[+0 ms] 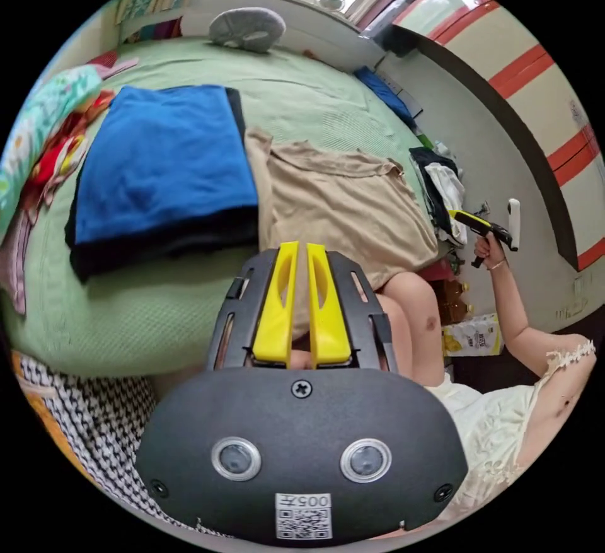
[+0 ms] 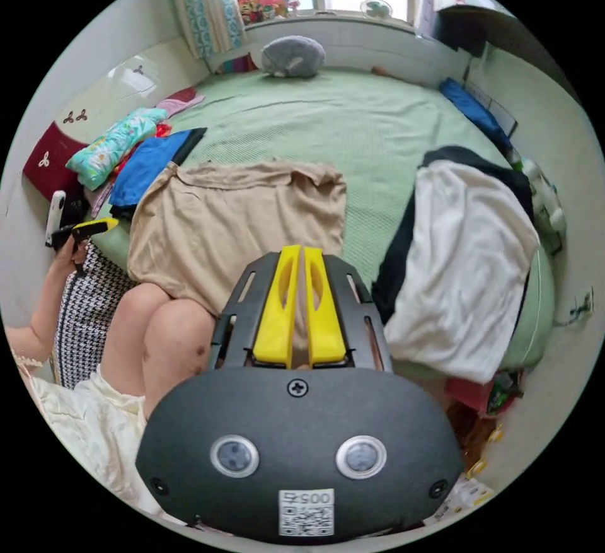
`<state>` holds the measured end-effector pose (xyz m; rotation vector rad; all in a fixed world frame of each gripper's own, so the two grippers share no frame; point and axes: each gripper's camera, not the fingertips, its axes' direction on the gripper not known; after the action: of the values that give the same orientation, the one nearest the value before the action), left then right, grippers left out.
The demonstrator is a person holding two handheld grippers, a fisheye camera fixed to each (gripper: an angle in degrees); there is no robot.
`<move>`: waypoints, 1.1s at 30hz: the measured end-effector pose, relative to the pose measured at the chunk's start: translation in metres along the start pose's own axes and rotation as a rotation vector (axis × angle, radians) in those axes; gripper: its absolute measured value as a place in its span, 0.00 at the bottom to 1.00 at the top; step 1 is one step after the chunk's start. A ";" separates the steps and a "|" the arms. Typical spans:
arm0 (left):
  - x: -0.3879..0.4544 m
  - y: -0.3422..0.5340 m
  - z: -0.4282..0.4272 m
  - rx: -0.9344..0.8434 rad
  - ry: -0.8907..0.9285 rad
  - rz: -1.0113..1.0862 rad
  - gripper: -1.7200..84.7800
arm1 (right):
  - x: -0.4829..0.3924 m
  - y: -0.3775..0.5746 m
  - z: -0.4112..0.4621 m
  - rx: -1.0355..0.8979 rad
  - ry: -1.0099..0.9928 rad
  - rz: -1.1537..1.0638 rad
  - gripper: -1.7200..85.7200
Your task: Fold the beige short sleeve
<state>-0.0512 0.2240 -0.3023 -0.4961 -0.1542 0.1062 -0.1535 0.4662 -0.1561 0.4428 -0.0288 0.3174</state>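
Closest in, each black hand-held gripper with yellow jaws, left gripper [image 1: 301, 250] and right gripper [image 2: 300, 253], has its jaws nearly together, gripping nothing I can make out. Beyond them stretches the wide green quilted bed [image 2: 353, 118]. The beige short-sleeve shirt [image 2: 233, 225] lies spread at its near edge, hem draping over the person's knees, probably laid out ready for folding. Beside it sit a folded blue garment [image 1: 164, 156] and a white cloth heap [image 2: 466, 263].
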 end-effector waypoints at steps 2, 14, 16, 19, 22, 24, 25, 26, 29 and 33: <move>0.018 -0.035 0.030 -0.024 -0.045 0.039 0.03 | -0.022 -0.034 0.033 -0.042 0.059 -0.060 0.01; 0.045 -0.159 0.146 -0.253 -0.094 0.038 0.01 | -0.045 -0.153 0.144 -0.362 0.105 -0.217 0.01; 0.044 -0.172 0.146 -0.234 -0.093 0.029 0.01 | -0.035 -0.172 0.141 -0.331 0.114 -0.181 0.01; 0.043 -0.190 0.139 -0.169 -0.166 -0.030 0.01 | -0.010 -0.199 0.126 -0.218 0.112 -0.007 0.01; 0.048 -0.193 0.132 -0.103 -0.138 -0.070 0.01 | 0.003 -0.203 0.112 -0.159 -0.008 0.061 0.01; 0.059 -0.186 0.132 -0.090 -0.100 -0.054 0.01 | 0.001 -0.192 0.106 -0.157 -0.028 0.038 0.01; 0.071 -0.179 0.135 -0.097 -0.118 -0.026 0.01 | -0.001 -0.180 0.103 -0.158 0.007 0.021 0.01; 0.083 -0.169 0.139 -0.115 -0.147 -0.001 0.01 | -0.003 -0.165 0.099 -0.159 0.040 -0.005 0.01; 0.125 -0.142 0.152 -0.168 -0.136 0.100 0.01 | -0.001 -0.119 0.089 -0.195 0.111 -0.035 0.01; 0.191 -0.113 0.162 -0.181 -0.063 0.214 0.02 | 0.013 -0.068 0.065 -0.219 0.177 -0.030 0.00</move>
<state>0.1159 0.2272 -0.0838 -0.6895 -0.1725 0.3196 -0.1174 0.3839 -0.1246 0.1963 0.1146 0.3190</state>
